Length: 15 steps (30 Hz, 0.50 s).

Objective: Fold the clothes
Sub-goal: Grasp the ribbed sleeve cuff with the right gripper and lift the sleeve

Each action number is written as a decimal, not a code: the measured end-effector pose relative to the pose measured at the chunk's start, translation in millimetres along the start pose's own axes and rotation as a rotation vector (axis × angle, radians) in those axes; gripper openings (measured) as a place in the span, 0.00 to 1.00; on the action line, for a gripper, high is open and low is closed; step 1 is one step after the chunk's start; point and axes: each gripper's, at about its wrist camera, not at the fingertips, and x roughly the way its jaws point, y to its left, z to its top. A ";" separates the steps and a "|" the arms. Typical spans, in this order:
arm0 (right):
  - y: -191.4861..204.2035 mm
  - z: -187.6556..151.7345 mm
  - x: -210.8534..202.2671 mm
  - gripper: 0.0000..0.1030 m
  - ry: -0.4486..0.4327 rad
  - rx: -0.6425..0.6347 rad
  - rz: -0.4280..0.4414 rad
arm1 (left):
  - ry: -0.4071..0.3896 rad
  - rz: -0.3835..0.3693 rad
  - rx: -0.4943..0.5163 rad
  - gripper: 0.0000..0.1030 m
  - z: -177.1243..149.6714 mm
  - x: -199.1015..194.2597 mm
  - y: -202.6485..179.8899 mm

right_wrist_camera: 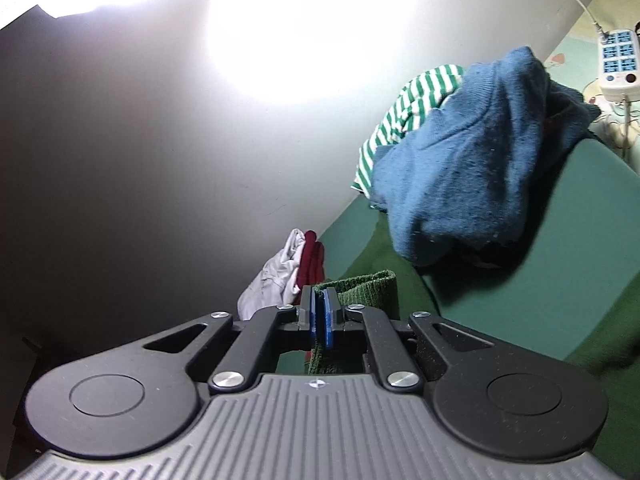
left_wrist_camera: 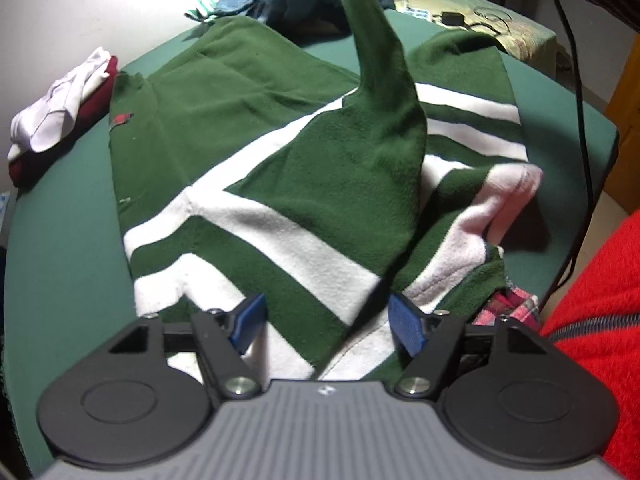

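While right gripper (right_wrist_camera: 319,316) pinches ribbed green cuff (right_wrist_camera: 360,292) between blue pads, low in frame, left gripper (left_wrist_camera: 326,320) sits spread wide over green-and-white sweater (left_wrist_camera: 256,184). Sweater covers middle of green table (left_wrist_camera: 60,240), one sleeve (left_wrist_camera: 376,60) lifted toward top. Blue sweater (right_wrist_camera: 460,168) upper right.

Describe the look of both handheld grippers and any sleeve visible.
Both the left gripper and right gripper have ribbed grey bodies, black linkage arms with round discs and silver screws, and blue-padded fingers. A red fleece sleeve shows at right.
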 end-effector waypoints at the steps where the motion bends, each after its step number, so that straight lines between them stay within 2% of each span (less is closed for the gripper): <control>1: 4.7 2.2 5.1 0.05 0.003 -0.004 0.011 | -0.004 -0.002 -0.007 0.67 -0.1 -0.5 1.5; 2: 9.4 4.4 10.2 0.05 0.006 -0.008 0.023 | -0.007 -0.004 -0.011 0.64 0.3 -0.4 2.4; 4: 18.2 7.2 19.9 0.05 0.014 -0.021 0.039 | -0.011 -0.006 -0.010 0.46 2.5 0.5 3.4; 8: 35.8 10.9 37.9 0.05 0.031 -0.057 0.066 | -0.025 -0.034 -0.001 0.32 8.0 1.6 4.7; 9: 39.6 11.5 41.6 0.05 0.034 -0.065 0.071 | -0.026 -0.038 -0.003 0.26 7.8 1.9 5.2; 15: 55.5 13.4 62.4 0.05 0.042 -0.093 0.083 | -0.034 -0.057 -0.016 0.19 6.6 1.5 10.4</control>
